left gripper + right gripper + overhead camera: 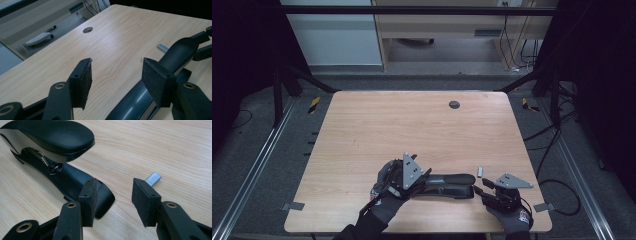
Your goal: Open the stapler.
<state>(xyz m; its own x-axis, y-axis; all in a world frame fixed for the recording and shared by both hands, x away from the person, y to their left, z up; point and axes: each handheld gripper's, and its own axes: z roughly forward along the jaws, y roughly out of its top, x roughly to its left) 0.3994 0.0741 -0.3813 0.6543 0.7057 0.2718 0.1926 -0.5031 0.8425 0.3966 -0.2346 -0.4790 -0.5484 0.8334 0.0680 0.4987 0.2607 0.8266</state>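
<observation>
While the long black plastic stapler (451, 184) is lying near the wooden table's (412, 125) front edge, the left gripper (116, 75) is standing spread beside it, gripping nothing; the right gripper (113, 200) is gaping between the stapler's tip and a small silver staple block (153, 179).

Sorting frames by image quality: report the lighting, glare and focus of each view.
High view: dim, dark at both sides, the stapler hard to make out. Left gripper view: pale glare on the table, the near pads soft. Right gripper view: evenly lit, a sheen on the stapler's top, the staple strip bright and sharp.
</observation>
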